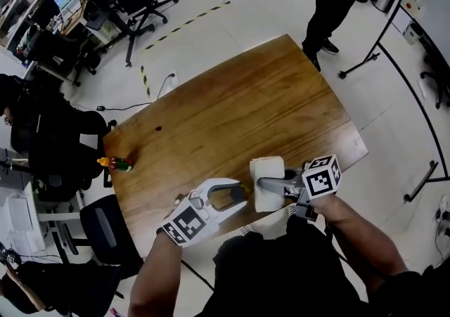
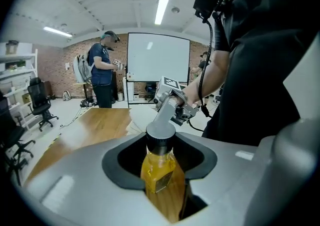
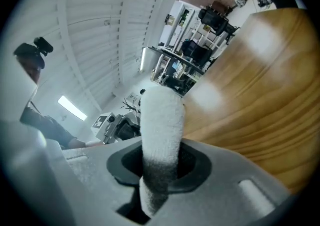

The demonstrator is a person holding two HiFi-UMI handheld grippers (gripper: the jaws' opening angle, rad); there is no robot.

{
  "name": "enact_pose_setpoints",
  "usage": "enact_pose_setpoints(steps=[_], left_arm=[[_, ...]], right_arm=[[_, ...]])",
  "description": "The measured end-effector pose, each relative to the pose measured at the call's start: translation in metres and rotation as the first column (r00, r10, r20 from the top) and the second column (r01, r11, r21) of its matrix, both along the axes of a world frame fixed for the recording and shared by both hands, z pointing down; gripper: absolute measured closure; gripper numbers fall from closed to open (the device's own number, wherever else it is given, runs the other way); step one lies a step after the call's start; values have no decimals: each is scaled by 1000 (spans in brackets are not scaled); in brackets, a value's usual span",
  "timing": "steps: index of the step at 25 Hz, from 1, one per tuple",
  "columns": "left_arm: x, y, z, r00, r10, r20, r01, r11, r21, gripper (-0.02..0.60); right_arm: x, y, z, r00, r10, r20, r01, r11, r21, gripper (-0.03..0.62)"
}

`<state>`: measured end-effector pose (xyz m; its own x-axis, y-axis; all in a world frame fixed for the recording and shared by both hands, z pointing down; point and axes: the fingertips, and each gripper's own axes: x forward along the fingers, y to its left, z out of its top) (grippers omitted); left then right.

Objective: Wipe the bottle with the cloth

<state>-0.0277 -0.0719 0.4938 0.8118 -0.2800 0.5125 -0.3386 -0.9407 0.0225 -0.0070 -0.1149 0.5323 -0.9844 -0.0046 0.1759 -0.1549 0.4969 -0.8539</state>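
The bottle [image 2: 159,172] of amber liquid is clamped between the left gripper's [image 1: 242,194] jaws over the wooden table's [image 1: 239,112] 6 o'clock edge; its label cannot be read. At its 3 o'clock, the right gripper [image 1: 261,183] pinches a folded white cloth [image 1: 267,166].

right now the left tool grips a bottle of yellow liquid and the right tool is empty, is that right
Not quite. The right tool is not empty: the right gripper view shows its jaws closed on a white cloth. The rest holds: the left tool grips the bottle of yellow liquid.
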Motion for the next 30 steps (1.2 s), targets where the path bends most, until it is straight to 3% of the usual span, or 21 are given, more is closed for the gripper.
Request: enact_pose_setpoints(steps=[2,4,7,9,12,14,18,23,25,26,28,30], left_arm=[[-1,-4,1,999,-50,5,50,998,30,391],[-1,-8,-1,990,-137,-36,138,990,37,375],[-3,-9,-4,951,-288,-109,294,955,41,331],[-10,-12,-9,898,-414,-151,426,903,52,325],[-25,-15,-16,765,-610,-206,626,780,17,328],[-29,-14,-13,695,-686,-215,698,716,-29,328],[-31,-14,-8,624,-762,-171,767,639,-50,344],[-37,-14,-7,503,-850,-158,847,521,-105,353],[-37,-14,-7,491,-856,-163,855,509,-100,366],[-36,-15,-8,500,-851,-163,851,517,-91,403],[-31,-16,-8,550,-820,-158,823,565,-65,407],[-28,-16,-7,629,-762,-154,767,641,-38,410]], right_arm=[[5,-3,0,1000,6,-9,-6,1000,11,520],[9,-3,2,1000,15,-7,-15,1000,14,520],[12,-4,3,999,32,-6,-31,999,17,520],[12,-4,2,999,40,-12,-39,999,26,520],[13,-4,0,999,41,-17,-40,998,39,520],[13,-4,-1,999,32,-19,-31,999,44,520],[10,0,-1,999,9,-34,-7,999,54,520],[7,8,0,999,-7,-51,10,998,60,520],[7,11,-1,998,-14,-56,18,998,64,520],[8,13,-1,998,-18,-59,21,998,66,520],[11,13,-1,998,-19,-65,24,997,67,520],[13,12,-1,998,-18,-66,22,998,65,520]])
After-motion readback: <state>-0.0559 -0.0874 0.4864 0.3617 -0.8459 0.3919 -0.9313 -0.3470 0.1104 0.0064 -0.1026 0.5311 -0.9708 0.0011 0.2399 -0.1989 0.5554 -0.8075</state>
